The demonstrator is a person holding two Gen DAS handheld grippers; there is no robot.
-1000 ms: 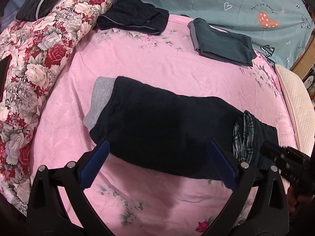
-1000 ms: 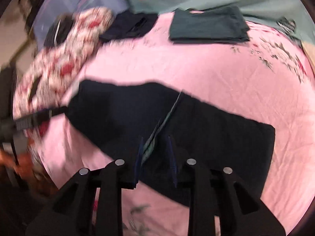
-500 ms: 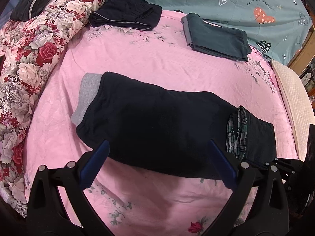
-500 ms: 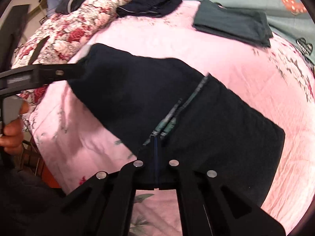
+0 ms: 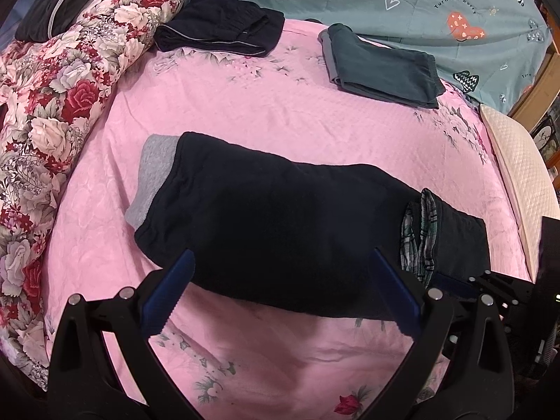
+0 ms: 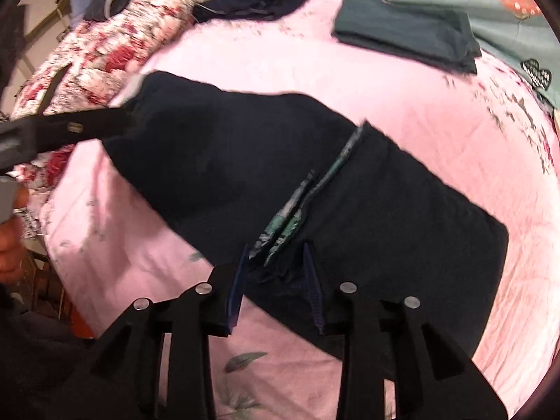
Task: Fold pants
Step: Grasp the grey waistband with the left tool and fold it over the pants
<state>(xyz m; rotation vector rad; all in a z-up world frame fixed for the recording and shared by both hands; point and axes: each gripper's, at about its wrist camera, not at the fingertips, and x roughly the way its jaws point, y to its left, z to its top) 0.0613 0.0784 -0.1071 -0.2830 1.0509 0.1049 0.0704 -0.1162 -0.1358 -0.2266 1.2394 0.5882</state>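
Note:
Dark navy pants (image 5: 280,224) lie folded over on the pink bedsheet (image 5: 266,112), with a grey cuff (image 5: 154,171) at the left end and a plaid lining (image 5: 418,231) showing at the right fold. My left gripper (image 5: 280,290) is open wide just in front of the pants' near edge, touching nothing. In the right wrist view my right gripper (image 6: 276,280) is open, its blue pads either side of the pants' (image 6: 385,231) near edge by the plaid lining (image 6: 290,217). The left gripper's finger (image 6: 70,127) shows at the pants' left end.
Folded dark pants (image 5: 220,28) and folded teal-grey pants (image 5: 378,66) lie at the far side of the bed. A floral quilt (image 5: 59,87) runs along the left, a teal blanket (image 5: 420,0) behind, a cream pillow (image 5: 518,175) at right.
My right gripper was shut on the pants' fold half a second ago and has now opened. The left gripper stayed open and shifted slightly.

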